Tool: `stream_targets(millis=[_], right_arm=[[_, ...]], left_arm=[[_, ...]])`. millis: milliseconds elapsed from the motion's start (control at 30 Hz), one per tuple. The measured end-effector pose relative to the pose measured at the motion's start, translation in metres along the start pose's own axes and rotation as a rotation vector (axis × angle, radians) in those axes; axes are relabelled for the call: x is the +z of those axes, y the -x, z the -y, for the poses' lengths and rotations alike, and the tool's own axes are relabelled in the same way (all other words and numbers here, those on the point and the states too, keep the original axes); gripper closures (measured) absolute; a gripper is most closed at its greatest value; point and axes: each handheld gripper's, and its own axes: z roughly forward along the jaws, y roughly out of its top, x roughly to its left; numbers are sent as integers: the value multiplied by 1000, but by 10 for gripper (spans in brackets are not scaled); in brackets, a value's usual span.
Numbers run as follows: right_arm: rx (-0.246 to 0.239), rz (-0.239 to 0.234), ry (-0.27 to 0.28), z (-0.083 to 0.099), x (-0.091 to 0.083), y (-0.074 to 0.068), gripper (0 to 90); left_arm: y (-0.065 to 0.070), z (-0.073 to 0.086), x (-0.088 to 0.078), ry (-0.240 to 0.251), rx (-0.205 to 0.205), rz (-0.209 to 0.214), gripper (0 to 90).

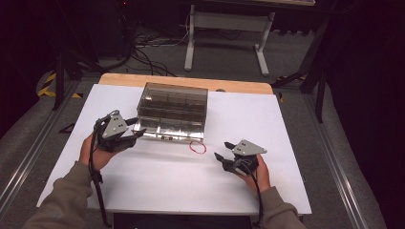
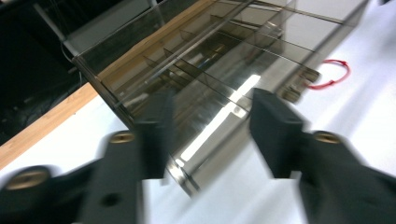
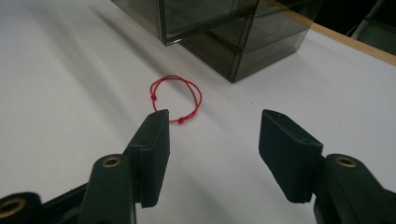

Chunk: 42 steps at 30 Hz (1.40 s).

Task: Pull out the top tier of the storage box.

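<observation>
White sheet (image 1: 157, 176) covers the wooden table (image 1: 186, 82), dark room with cables on the grey floor behind. Smoky clear drawer box (image 1: 173, 112) sits mid-table, red string loop (image 1: 197, 147) just by its front. Left gripper (image 1: 137, 133) gapes at the box's corner; right gripper (image 1: 222, 150) hovers agape near the loop, gripping nothing.

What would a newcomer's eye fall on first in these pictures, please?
Probably the smoky see-through drawer box at the middle of the white table, its bottom drawer pulled out. Next, the red string loop lying in front of it, between the left gripper and the right gripper, both open.
</observation>
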Motion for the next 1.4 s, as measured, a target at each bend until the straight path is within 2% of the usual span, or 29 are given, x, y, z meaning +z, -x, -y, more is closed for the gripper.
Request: stream_targets(millis=[67, 167, 233, 300, 333, 400, 500, 633, 700, 800, 833, 900, 967, 1067, 1133, 1200, 1267, 1333, 1400], right_arm=[[21, 4, -31, -5, 9, 1, 469], [114, -12, -66, -10, 23, 4, 503], [112, -12, -81, -13, 30, 2, 527], [115, -13, -105, -16, 38, -1, 538], [123, -26, -113, -17, 42, -3, 555], [115, -26, -143, -19, 51, -7, 565], [117, -23, -172, -20, 61, -10, 589], [123, 3, -192, -22, 67, -9, 647], [125, 10, -217, -22, 70, -8, 689], [121, 14, -222, -23, 71, -9, 717], [124, 15, -222, -22, 71, -9, 776], [121, 11, -224, -23, 71, -9, 890], [121, 16, -226, -22, 70, -10, 900], [136, 9, -227, -22, 68, -8, 900], [147, 0, -231, -21, 66, -7, 900], [137, -12, -225, -20, 61, -6, 900], [135, -15, -201, -20, 54, -4, 900], [115, -15, -166, -20, 46, -3, 900], [111, -21, -154, -19, 41, 1, 900]], left_arm=[[6, 10, -9, 54, 6, -17, 448], [15, 25, -18, 65, 8, -48, 396], [18, 37, -21, 61, -13, -81, 283], [21, 48, -22, 6, -8, -84, 271], [24, 55, -22, -10, -28, -93, 260], [26, 65, -24, -17, -41, -96, 205], [28, 76, -26, -13, -52, -94, 179], [26, 78, -24, -9, -95, -83, 164], [26, 79, -23, -23, -95, -86, 164], [27, 80, -21, -40, -92, -85, 163], [27, 79, -20, -49, -75, -85, 163], [28, 80, -19, -49, -71, -83, 163], [29, 80, -19, -49, -68, -71, 163], [31, 79, -18, -45, -61, -76, 163], [32, 79, -18, -42, -47, -102, 164], [33, 79, -18, -35, -45, -112, 164], [33, 80, -18, -31, -34, -116, 164], [32, 80, -18, -18, -44, -102, 164], [31, 80, -18, -24, -30, -107, 164]])
